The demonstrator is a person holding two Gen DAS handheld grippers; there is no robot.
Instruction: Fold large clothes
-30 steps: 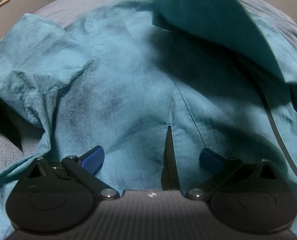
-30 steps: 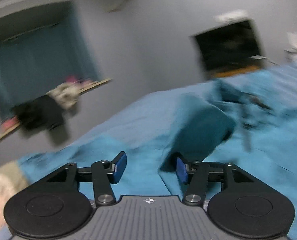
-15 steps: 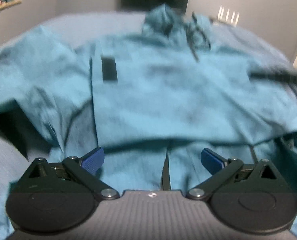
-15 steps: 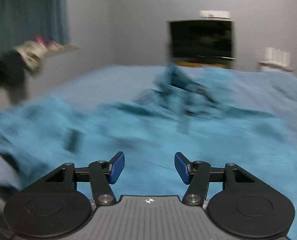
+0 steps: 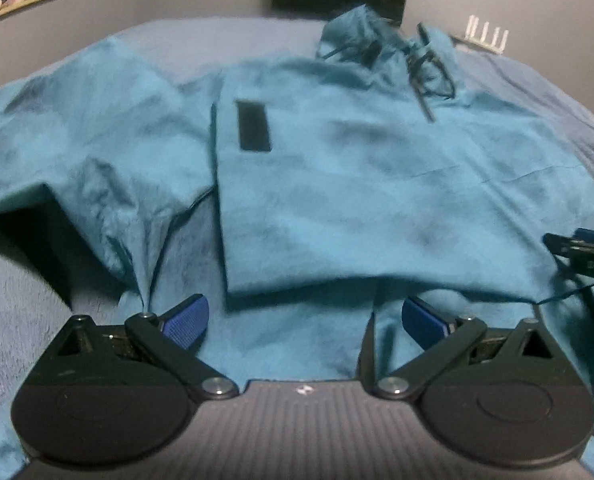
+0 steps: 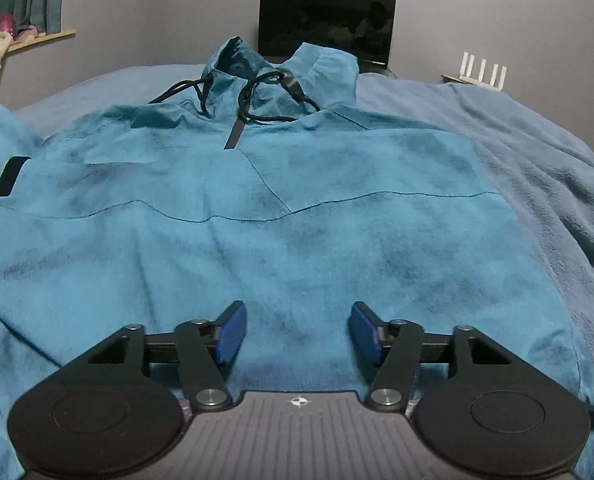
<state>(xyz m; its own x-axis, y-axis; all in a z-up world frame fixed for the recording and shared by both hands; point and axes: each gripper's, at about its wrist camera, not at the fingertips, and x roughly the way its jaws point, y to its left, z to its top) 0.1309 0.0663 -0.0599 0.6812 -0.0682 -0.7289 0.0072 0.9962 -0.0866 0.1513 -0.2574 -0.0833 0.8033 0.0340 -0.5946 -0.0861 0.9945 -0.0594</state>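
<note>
A large teal hooded jacket (image 5: pixel 377 184) lies spread on the bed. One sleeve (image 5: pixel 337 200) is folded flat across its body, a black patch (image 5: pixel 253 126) at its cuff end. The hood and black drawcords (image 6: pixel 265 92) lie at the far end. My left gripper (image 5: pixel 305 320) hovers open over the hem, nothing between its pads. My right gripper (image 6: pixel 297 336) is low over the folded sleeve's near part, its jaws opening, with only flat cloth beneath. It also shows at the right edge of the left wrist view (image 5: pixel 581 252).
A blue-grey blanket (image 6: pixel 545 168) covers the bed to the right of the jacket. Against the back wall stand a dark screen (image 6: pixel 325 24) and a white router with antennas (image 6: pixel 481 72). A shelf with clothes (image 6: pixel 1 48) hangs at far left.
The sleeve that hung lifted over the jacket now lies flat across its body. My right gripper has let it go, swung down toward the jacket and widened. The left gripper stayed open.
</note>
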